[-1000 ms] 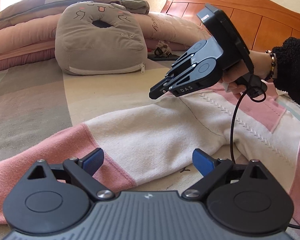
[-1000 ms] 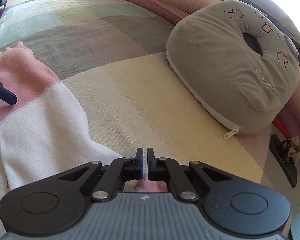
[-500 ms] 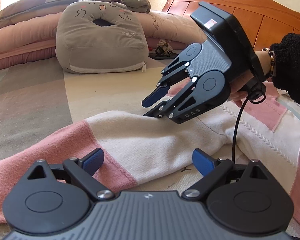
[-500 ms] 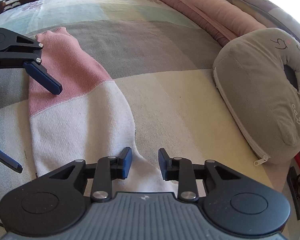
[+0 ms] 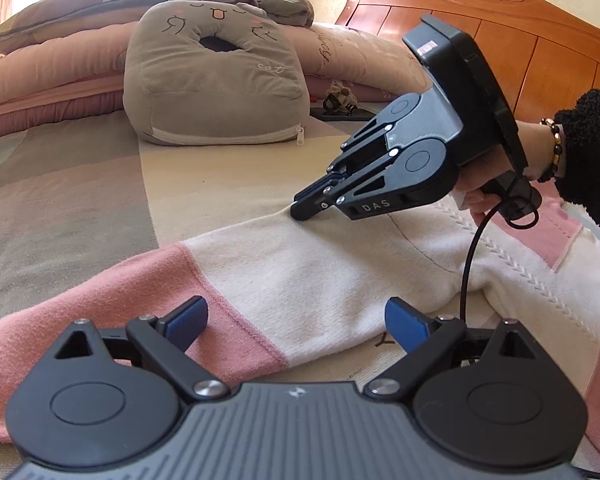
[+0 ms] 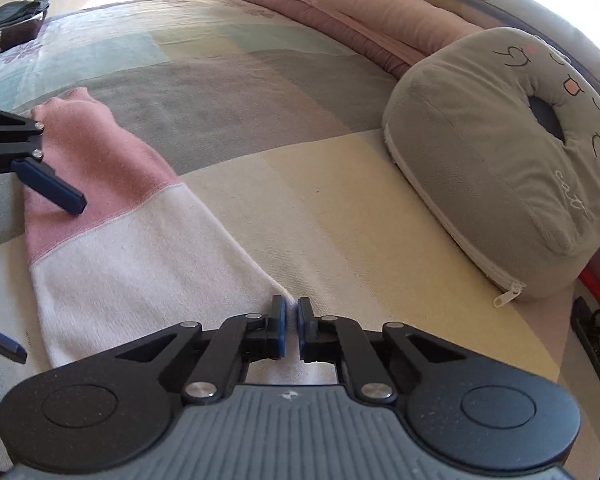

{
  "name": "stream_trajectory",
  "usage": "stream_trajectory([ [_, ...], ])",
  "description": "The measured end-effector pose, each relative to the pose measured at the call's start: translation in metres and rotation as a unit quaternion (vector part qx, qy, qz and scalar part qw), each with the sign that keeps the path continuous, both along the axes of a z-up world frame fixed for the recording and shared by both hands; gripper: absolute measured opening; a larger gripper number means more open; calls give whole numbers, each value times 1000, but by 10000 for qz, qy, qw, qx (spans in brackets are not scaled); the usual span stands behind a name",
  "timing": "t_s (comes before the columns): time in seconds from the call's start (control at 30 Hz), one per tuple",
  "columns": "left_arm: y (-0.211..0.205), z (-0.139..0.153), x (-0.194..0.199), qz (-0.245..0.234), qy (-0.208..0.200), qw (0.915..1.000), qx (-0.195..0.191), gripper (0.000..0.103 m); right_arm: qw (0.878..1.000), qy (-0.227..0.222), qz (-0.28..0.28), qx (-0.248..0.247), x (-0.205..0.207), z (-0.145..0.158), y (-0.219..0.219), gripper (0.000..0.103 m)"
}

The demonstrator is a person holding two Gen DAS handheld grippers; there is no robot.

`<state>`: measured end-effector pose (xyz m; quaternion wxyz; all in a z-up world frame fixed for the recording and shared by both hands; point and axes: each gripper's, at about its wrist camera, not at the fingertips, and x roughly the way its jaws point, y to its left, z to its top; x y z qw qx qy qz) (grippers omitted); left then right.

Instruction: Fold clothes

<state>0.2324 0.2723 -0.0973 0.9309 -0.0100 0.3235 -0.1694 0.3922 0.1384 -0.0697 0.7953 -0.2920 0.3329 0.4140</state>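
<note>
A white and pink sweater (image 5: 320, 276) lies flat on the bed with its sleeve (image 6: 112, 248) stretched out toward a pink cuff (image 6: 84, 148). My left gripper (image 5: 296, 322) is open, its blue pads on either side of the sleeve near the pink band. My right gripper (image 6: 291, 322) is shut on the sleeve's far edge; in the left wrist view its tips (image 5: 304, 210) press on the white cloth. The left gripper's finger (image 6: 48, 188) shows over the pink cuff in the right wrist view.
A grey cat-face cushion (image 5: 216, 80) stands at the back of the bed, also in the right wrist view (image 6: 500, 152). Pink rolled bedding (image 5: 40, 72) lies behind it. A wooden headboard (image 5: 540, 40) is at right. A dark phone (image 5: 340, 112) lies near the cushion.
My right gripper opened half a second ago, came down onto the sleeve's far edge and has closed on it. My left gripper has stayed open in place.
</note>
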Motion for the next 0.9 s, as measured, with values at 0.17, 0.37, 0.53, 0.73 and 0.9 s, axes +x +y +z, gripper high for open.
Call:
stream_trajectory([
  [0.17,15,-1,3,497,42,9987,-86,95,9995,-96,-300,48,-6,12,-2,25],
  [0.37,30,-8,12,1371,352,9896,248,95,9931,262,-1131,-165,-15,11,-28,39],
  [0.53,45,-9,16,2002,442,9779,408,95,9828,678,-1701,225,5,-7,-38,54],
  [0.73,72,-5,10,2142,368,9760,-157,95,9799,664,-1862,262,12,-2,-27,65],
  [0.9,71,-2,9,2109,329,9768,-191,95,9831,551,-1693,426,-40,23,-56,66],
])
